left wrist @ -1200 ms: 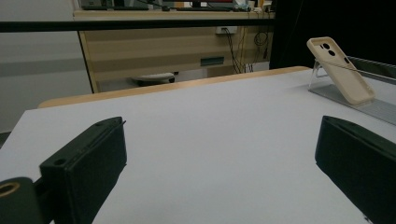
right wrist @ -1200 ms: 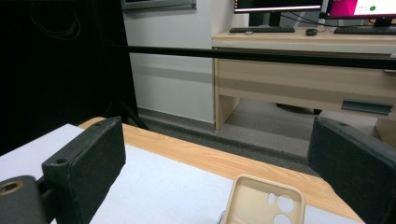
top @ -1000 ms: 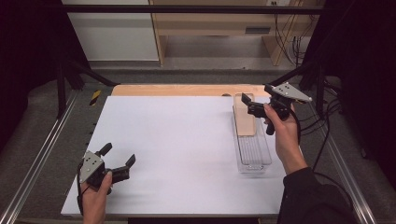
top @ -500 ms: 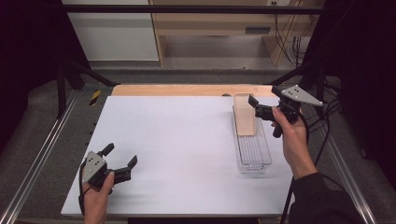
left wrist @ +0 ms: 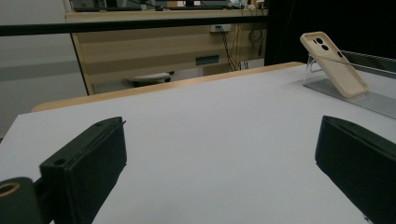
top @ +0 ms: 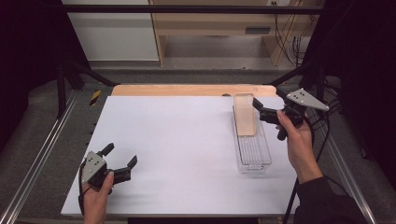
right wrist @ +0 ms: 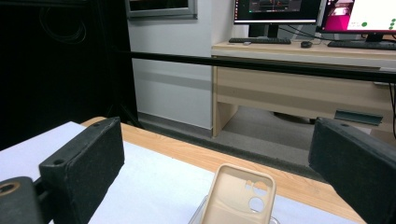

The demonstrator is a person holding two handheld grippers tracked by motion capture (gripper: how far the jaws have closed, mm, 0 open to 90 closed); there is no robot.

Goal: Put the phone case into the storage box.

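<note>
right gripper (top: 265, 108): jaws wide, empty, just beside beige phone case (top: 244, 115) (leaning in clear tray (top: 254, 156)) | left gripper (top: 120, 161): wide, empty, well apart

Even overhead light, dark surroundings, near jaws slightly blurred

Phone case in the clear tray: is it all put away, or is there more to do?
The beige phone case leans tilted in the far end of the clear tray, so placing looks done. The right gripper hovers open beside it, holding nothing. The left gripper rests open, far away. What's left, if anything, I can't tell.
</note>
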